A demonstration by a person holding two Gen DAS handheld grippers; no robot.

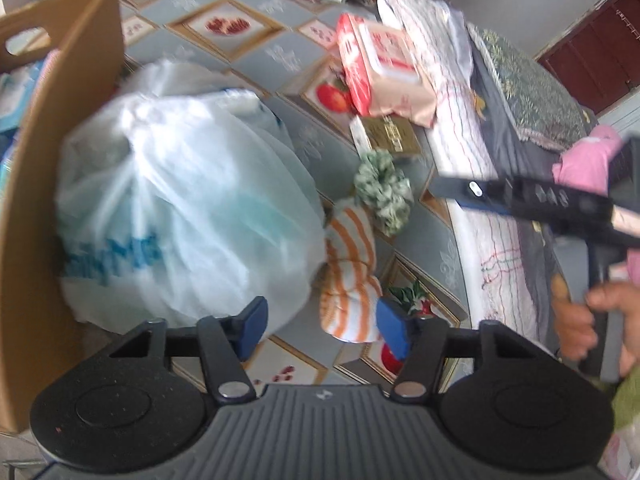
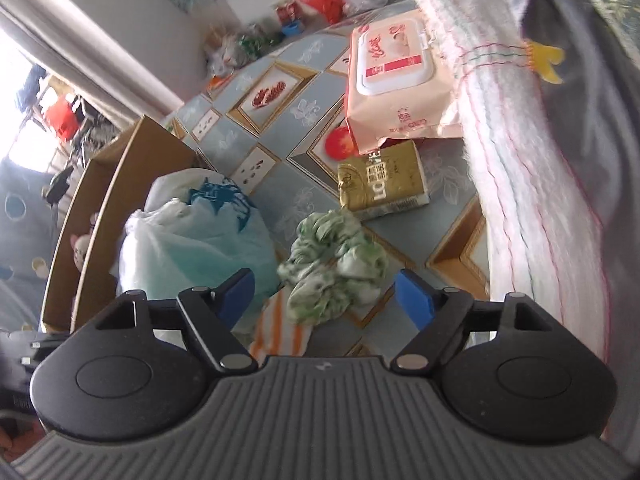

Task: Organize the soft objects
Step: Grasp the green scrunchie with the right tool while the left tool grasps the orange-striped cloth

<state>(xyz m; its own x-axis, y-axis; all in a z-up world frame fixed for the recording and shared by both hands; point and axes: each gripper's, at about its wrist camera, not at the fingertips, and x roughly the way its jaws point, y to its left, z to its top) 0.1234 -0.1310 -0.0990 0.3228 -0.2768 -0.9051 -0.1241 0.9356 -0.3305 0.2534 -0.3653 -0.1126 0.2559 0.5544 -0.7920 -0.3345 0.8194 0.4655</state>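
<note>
A cluttered room, and at its middle a table under a blue-grey cloth [image 2: 304, 196] printed with framed fruit pictures. At the left of the left wrist view stands an open cardboard box [image 1: 100, 40], presumably where the soft things are meant to go. Just beside it, filling the middle left, slumps a stuffed white plastic bag [image 1: 180, 200]. Against the bag's right side lies an orange-striped cloth [image 1: 352, 272], and a green-and-white scrunchie [image 2: 332, 264] touches its upper end. Further up, a pack of wet wipes [image 2: 396, 76] leans over a gold tissue pack [image 2: 380, 180].

The left gripper [image 1: 324, 328] hangs over the striped cloth, jaws parted and empty. The right gripper [image 2: 324, 296] hovers above the scrunchie, spread wide with nothing held, likely lining up a pickup.
</note>
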